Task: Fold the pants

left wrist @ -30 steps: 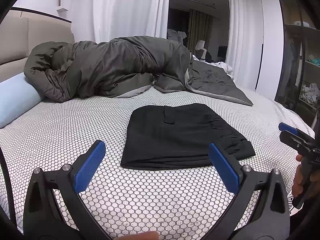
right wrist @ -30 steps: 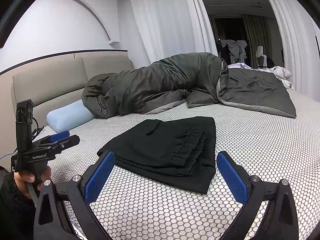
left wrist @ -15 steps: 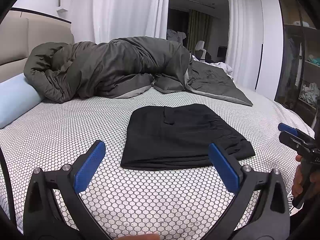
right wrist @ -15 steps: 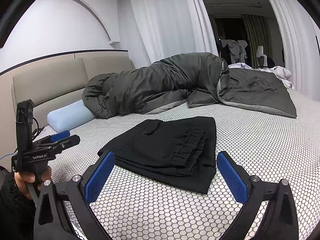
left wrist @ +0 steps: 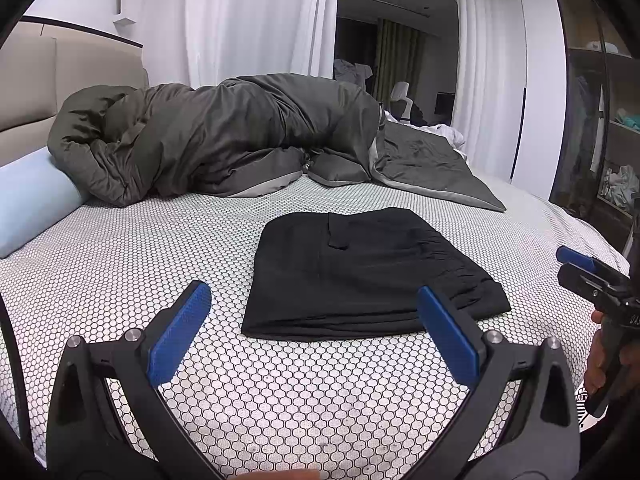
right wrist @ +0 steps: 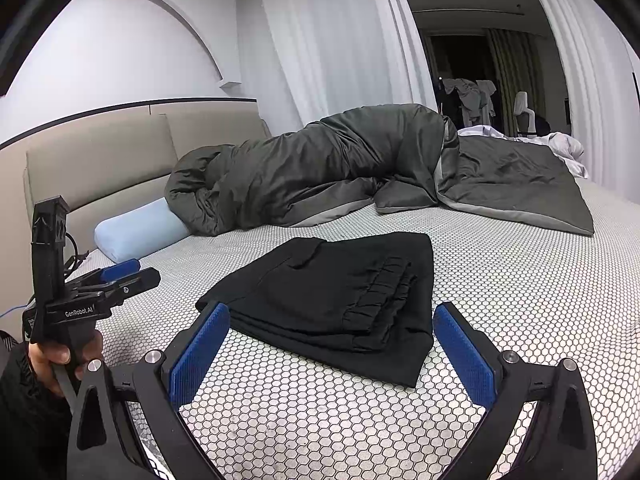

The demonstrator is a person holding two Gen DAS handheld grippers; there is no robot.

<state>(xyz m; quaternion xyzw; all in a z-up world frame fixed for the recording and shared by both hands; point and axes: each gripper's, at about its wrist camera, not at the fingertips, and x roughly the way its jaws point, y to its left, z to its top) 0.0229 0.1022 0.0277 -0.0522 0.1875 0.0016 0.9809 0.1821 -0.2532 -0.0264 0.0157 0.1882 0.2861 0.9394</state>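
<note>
In the left wrist view, the left gripper (left wrist: 314,330) hangs above the bed (left wrist: 120,272), its blue pads spread wide and holding nothing; the black pants (left wrist: 360,276) lie folded just beyond it, with a dark duvet (left wrist: 224,140) far behind. In the right wrist view, the right gripper (right wrist: 332,348) is likewise wide apart and empty, the pants (right wrist: 340,296) lying flat between its fingertips and a pale blue pillow (right wrist: 136,232) far left.

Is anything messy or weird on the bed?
The black pants lie folded in a neat stack on the sheet, nothing odd there. The one messy thing is the gray duvet, bunched in a heap near the headboard and lying over the blue pillow.
</note>
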